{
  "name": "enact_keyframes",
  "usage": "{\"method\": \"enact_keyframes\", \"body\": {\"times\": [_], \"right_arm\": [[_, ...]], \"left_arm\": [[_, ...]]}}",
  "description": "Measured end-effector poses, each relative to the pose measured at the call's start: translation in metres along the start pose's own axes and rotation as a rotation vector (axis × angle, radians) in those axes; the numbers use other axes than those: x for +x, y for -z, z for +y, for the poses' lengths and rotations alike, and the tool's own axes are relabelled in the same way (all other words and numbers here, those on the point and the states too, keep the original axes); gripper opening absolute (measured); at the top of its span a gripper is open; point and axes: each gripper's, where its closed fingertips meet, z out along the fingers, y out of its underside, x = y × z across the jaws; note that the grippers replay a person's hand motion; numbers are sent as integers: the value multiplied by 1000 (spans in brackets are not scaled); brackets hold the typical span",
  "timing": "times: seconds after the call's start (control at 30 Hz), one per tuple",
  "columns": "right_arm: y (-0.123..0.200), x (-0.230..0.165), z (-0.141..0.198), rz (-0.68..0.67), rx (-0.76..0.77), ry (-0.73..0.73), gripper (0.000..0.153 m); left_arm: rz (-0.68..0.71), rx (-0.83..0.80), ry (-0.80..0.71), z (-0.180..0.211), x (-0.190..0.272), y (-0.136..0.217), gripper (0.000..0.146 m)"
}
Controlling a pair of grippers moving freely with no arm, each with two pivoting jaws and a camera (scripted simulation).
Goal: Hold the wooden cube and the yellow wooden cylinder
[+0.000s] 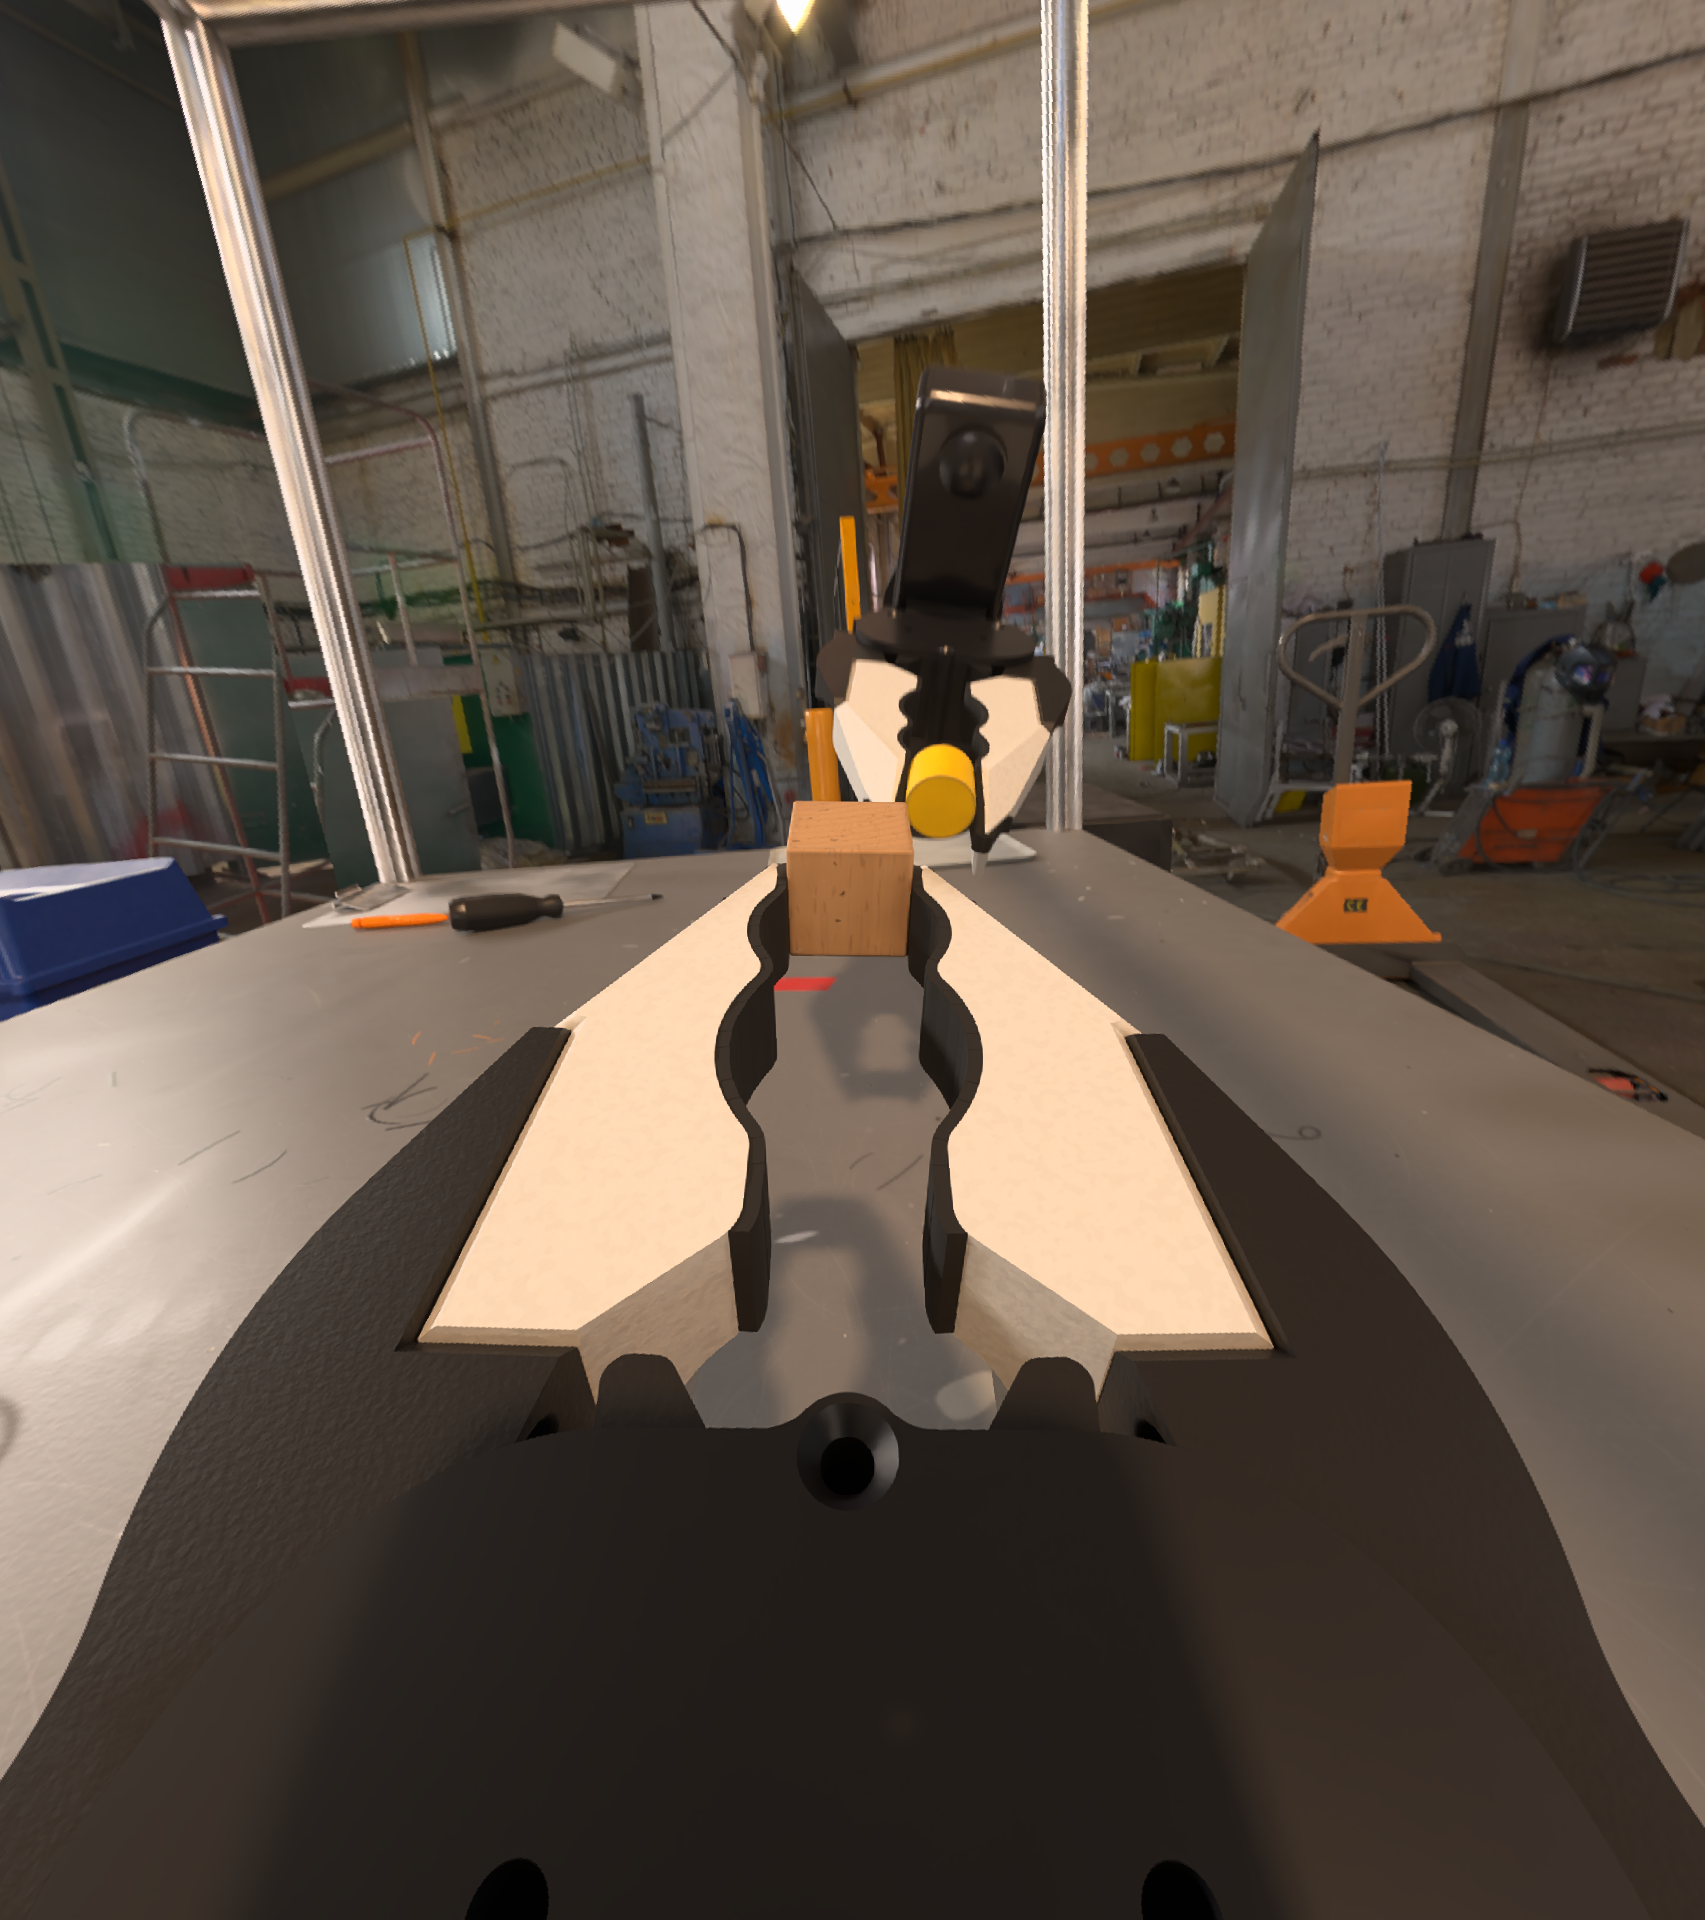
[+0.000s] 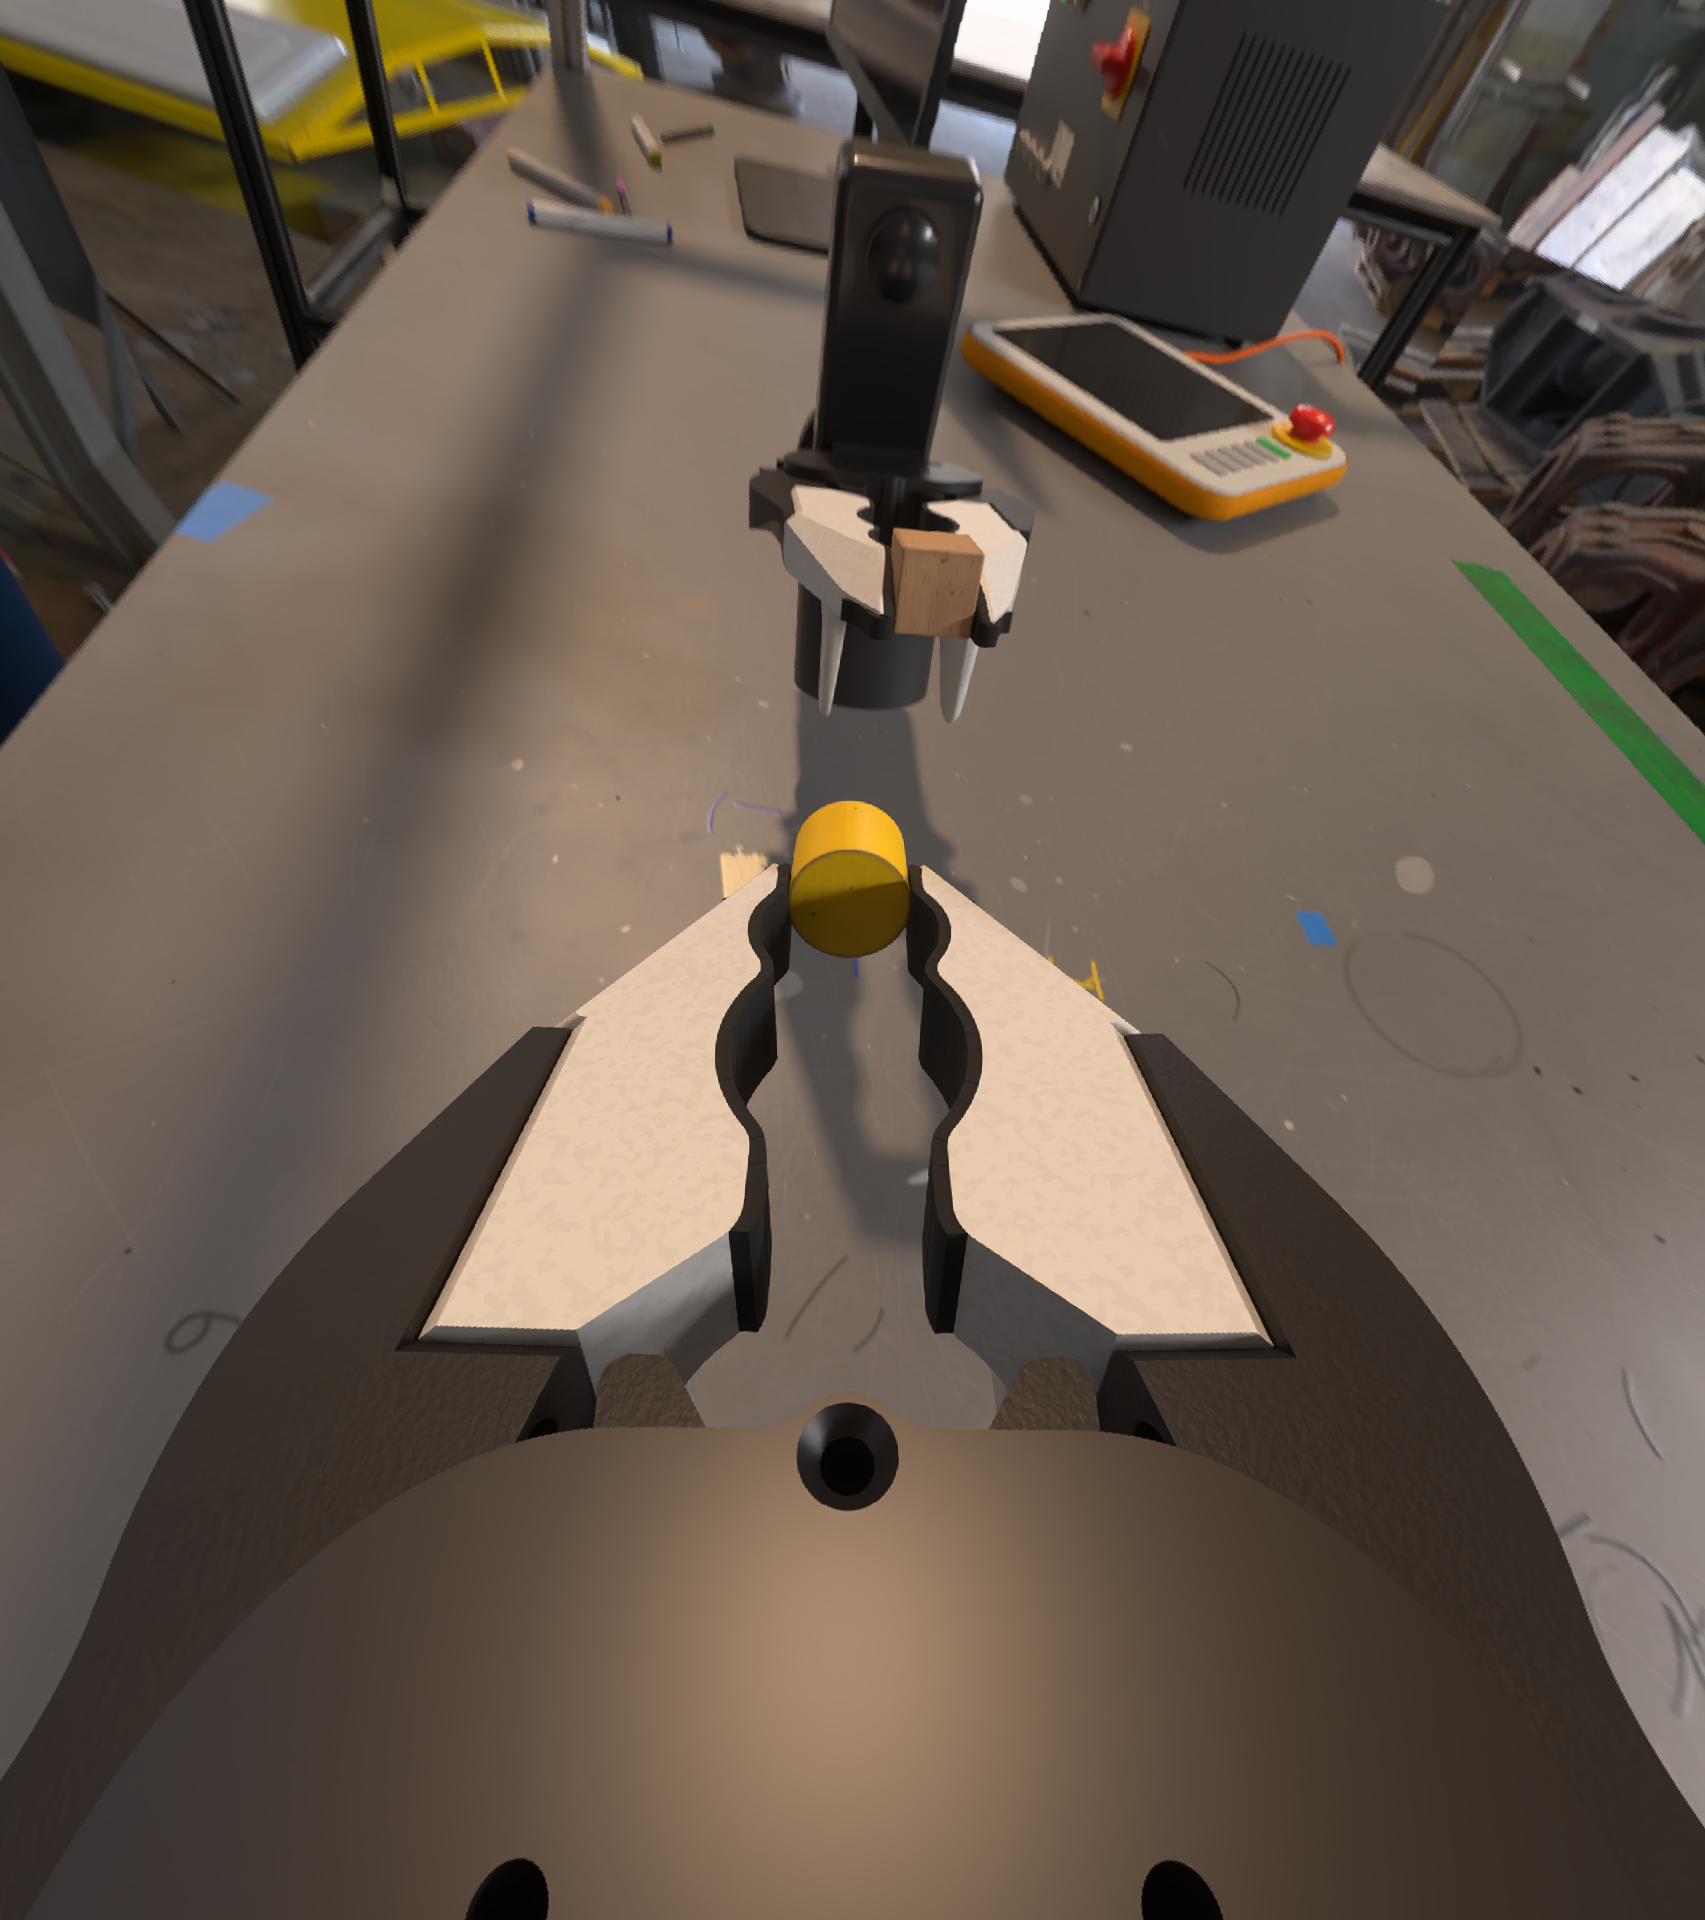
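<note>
In your left wrist view, your left gripper [image 1: 848,894] is clamped on the wooden cube [image 1: 848,879], which sits between the very tips of the two fingers, raised off the grey table [image 1: 152,1143] with its shadow cast on the surface underneath. Just beyond it, your right gripper [image 1: 943,800] faces you and pinches the yellow wooden cylinder [image 1: 939,790], one round end turned your way. Off to the left on the table lie a black-handled screwdriver [image 1: 505,911] and an orange pen [image 1: 399,921] (a blue bin [image 1: 37,935] stands past the table edge). In your right wrist view, your right gripper [image 2: 848,894] grips the yellow wooden cylinder [image 2: 848,879] at its fingertips, the cylinder lying along the fingers and lifted clear of the table [image 2: 308,831]. Farther off, your left gripper [image 2: 931,613] points back at you with the wooden cube [image 2: 936,582] squeezed between its fingers. To the right on the table rests an orange-edged pendant [image 2: 1149,410] with a red button, a dark cabinet [image 2: 1212,156] behind it, and a few markers [image 2: 599,223] lie at the far left.
</note>
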Motion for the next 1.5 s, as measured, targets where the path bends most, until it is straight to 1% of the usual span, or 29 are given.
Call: {"method": "enact_keyframes", "body": {"times": [0.17, 0.33, 0.5, 0.57, 0.63, 0.7, 0.77, 0.87, 1.0, 1.2, 1.5], "right_arm": [[13, 0, 7, 19, -89, 44, 21], [18, 1, 12, 44, -133, -3, 21], [21, 2, 16, 67, -153, -61, 21], [19, 2, 20, 79, -184, -83, 21], [16, 3, 22, 108, -206, -61, 21], [15, 3, 23, 101, -198, -48, 21], [17, 3, 22, 86, -157, -52, 21], [18, -2, 19, 49, -107, -23, 21], [19, -2, 21, 41, -108, -28, 21], [18, -2, 27, 41, -134, -17, 21], [19, -2, 25, 22, -110, -26, 21]], "left_arm": [[8, -94, -29, 12, 4, -8, 21], [-7, -131, -65, 16, 2, -13, 21], [-8, -158, -65, 21, 0, -16, 21], [-19, -212, -83, 27, -3, -16, 21], [-32, -252, -69, 31, -7, -14, 21], [-54, -256, -44, 34, -10, -16, 21], [-69, -235, -26, 34, -10, -19, 21], [-28, -179, 32, 30, -5, -22, 21], [-35, -215, -15, 33, -4, -23, 21], [-26, -248, -28, 41, -3, -22, 21], [-29, -244, -22, 42, -4, -23, 21]]}}
